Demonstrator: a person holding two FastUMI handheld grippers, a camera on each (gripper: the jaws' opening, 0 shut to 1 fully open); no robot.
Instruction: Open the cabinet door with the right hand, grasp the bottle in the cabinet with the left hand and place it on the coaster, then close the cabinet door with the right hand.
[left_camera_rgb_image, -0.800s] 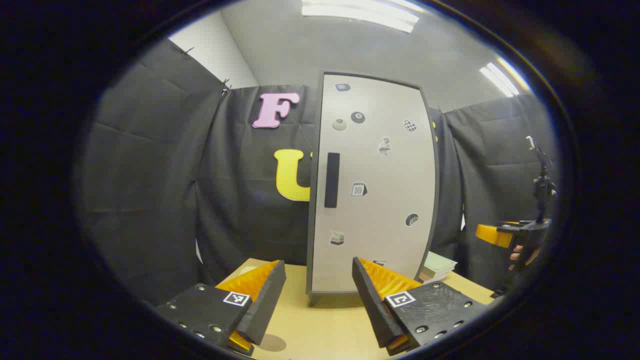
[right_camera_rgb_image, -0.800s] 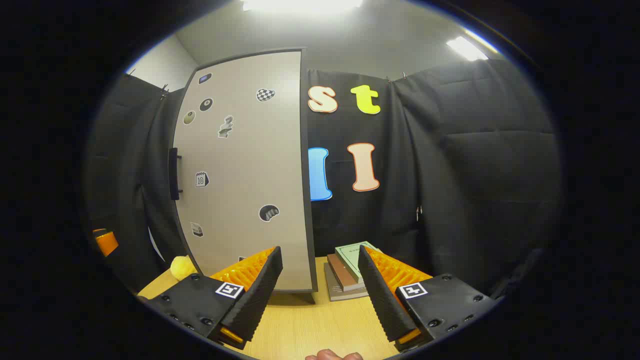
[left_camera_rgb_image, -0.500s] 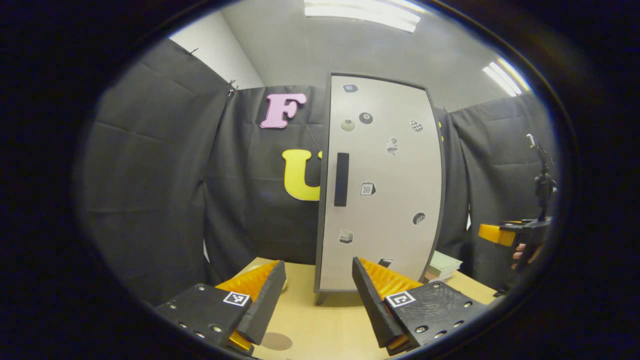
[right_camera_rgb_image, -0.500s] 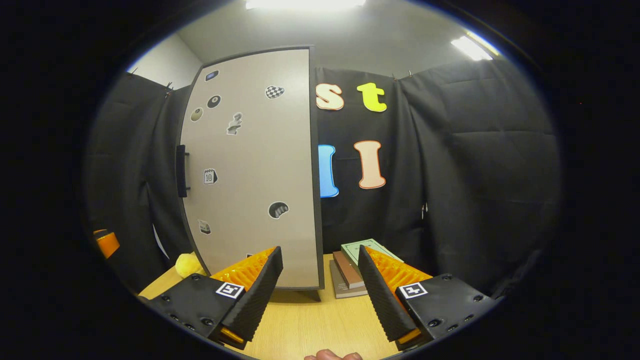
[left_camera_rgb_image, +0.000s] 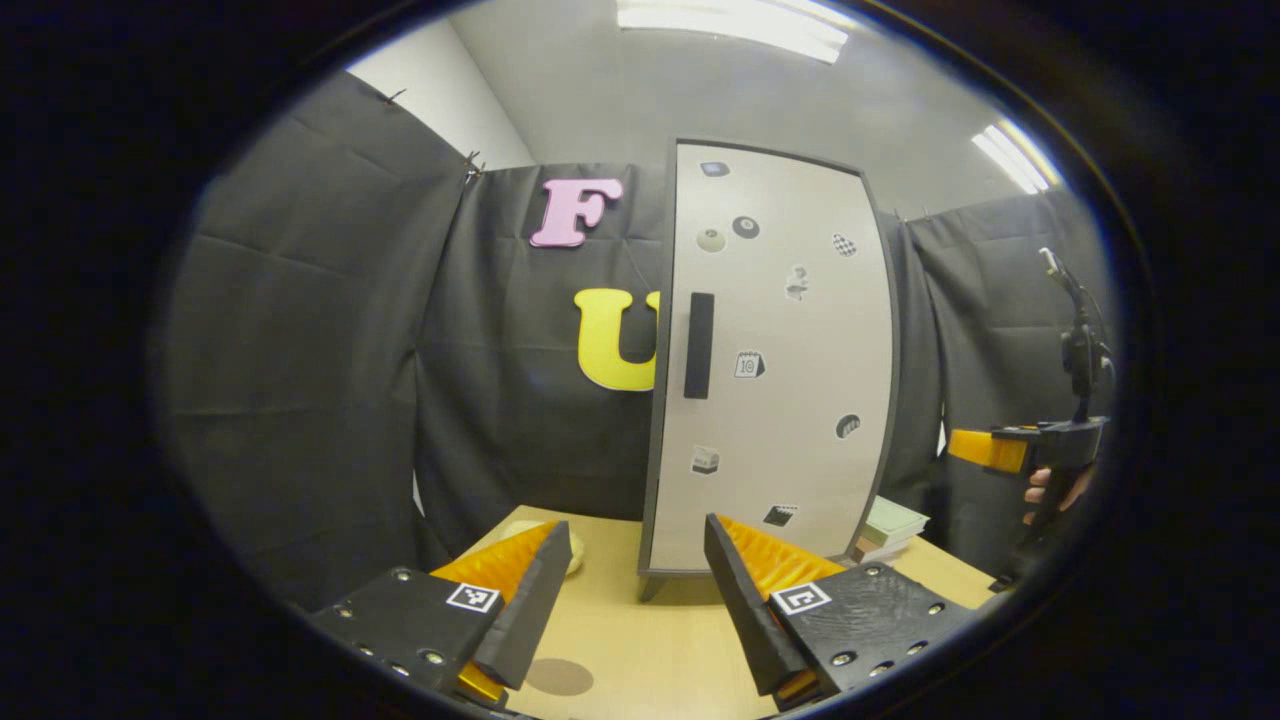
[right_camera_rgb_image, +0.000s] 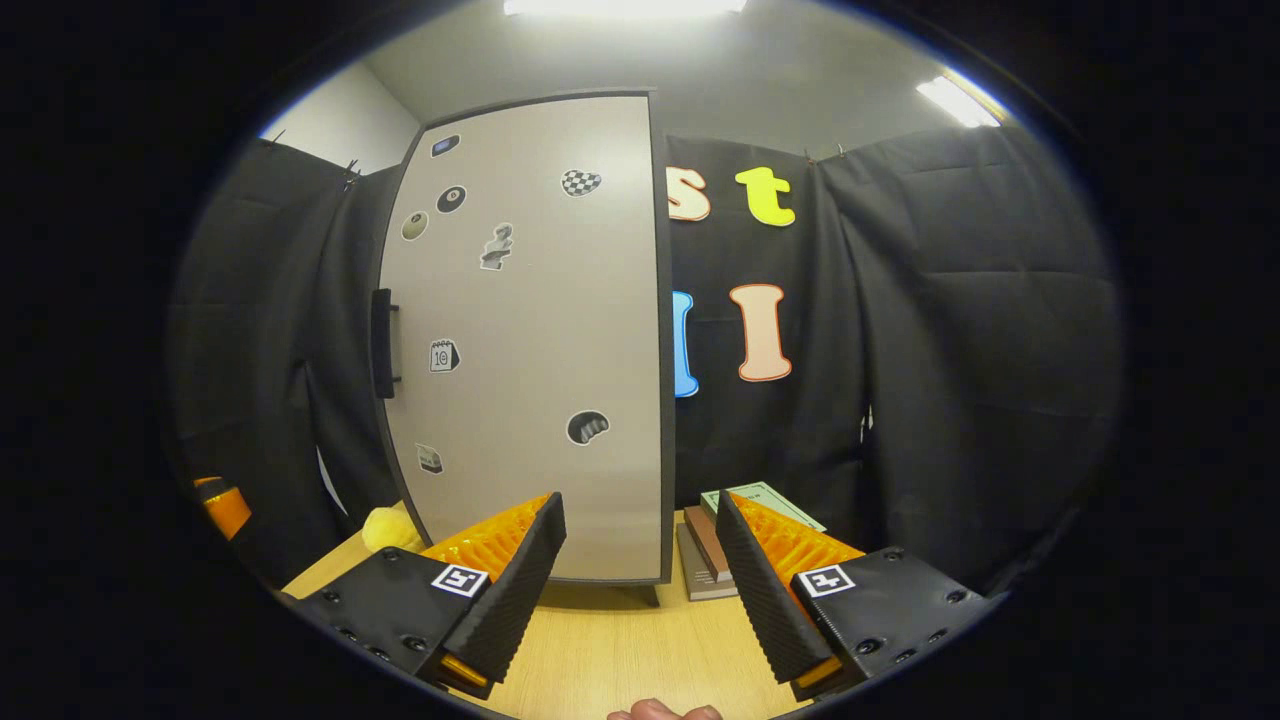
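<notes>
A tall grey cabinet (left_camera_rgb_image: 780, 370) with stickers stands on the wooden table, its door shut, so its inside is hidden. The dark handle (left_camera_rgb_image: 698, 345) runs along the door's left edge. A brown round coaster (left_camera_rgb_image: 560, 677) lies on the table near my left gripper (left_camera_rgb_image: 635, 535), which is open and holds nothing, well short of the cabinet. In the right gripper view the cabinet door (right_camera_rgb_image: 540, 340) and handle (right_camera_rgb_image: 381, 343) lie ahead and to the left. My right gripper (right_camera_rgb_image: 640, 505) is open, away from the door.
A stack of books (right_camera_rgb_image: 720, 535) lies right of the cabinet on the table (right_camera_rgb_image: 620, 650). A soft yellow object (right_camera_rgb_image: 390, 528) sits left of it. A hand (left_camera_rgb_image: 1045, 490) holds the right gripper (left_camera_rgb_image: 975, 447) at the far right. Black cloth walls close in behind.
The cabinet has drifted to the right in both views as both grippers turned slightly left. In the left gripper view the right gripper has risen a little. Both stay open.
</notes>
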